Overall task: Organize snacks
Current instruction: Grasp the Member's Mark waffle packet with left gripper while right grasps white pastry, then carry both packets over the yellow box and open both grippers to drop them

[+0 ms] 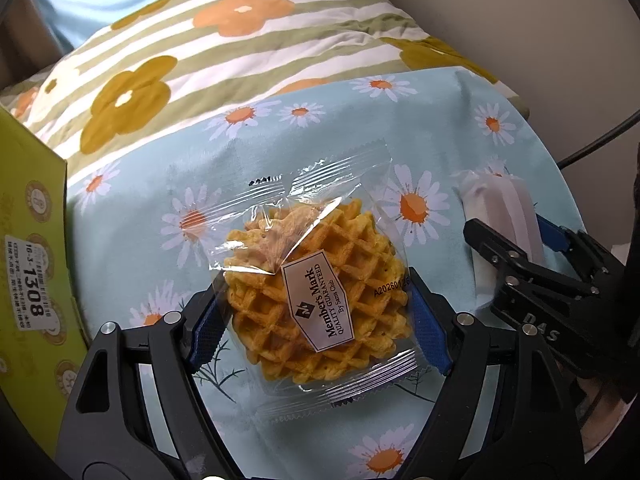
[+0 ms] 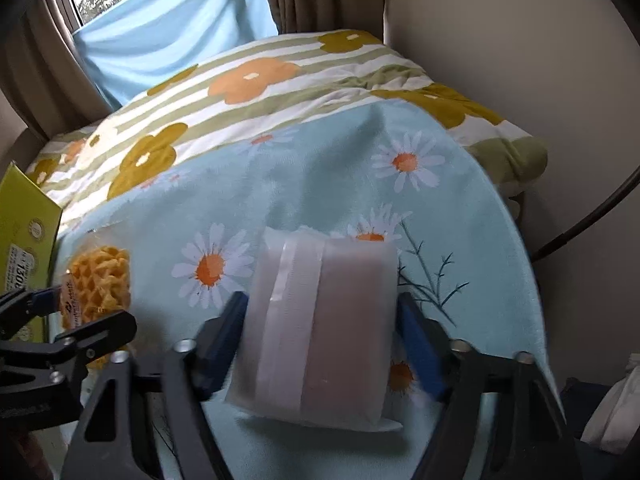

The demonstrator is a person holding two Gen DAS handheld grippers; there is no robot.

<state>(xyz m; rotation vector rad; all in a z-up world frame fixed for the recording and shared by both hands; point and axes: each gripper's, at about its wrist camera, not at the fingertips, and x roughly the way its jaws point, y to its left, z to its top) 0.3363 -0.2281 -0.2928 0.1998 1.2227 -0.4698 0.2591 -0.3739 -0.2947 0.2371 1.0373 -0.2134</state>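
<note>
Blue fingers against waffle packet

Both of my tools are built alike. My left gripper is a matte black frame of flat angled struts with triangular cut-outs, pinned by round silver screws. Its fingers carry blue pads with a fine dotted texture. My right gripper has the same black struts, the same silver screw heads and the same blue lining on its fingers. In the left wrist view I read pale letters, "DAS", on its black arm.
</note>
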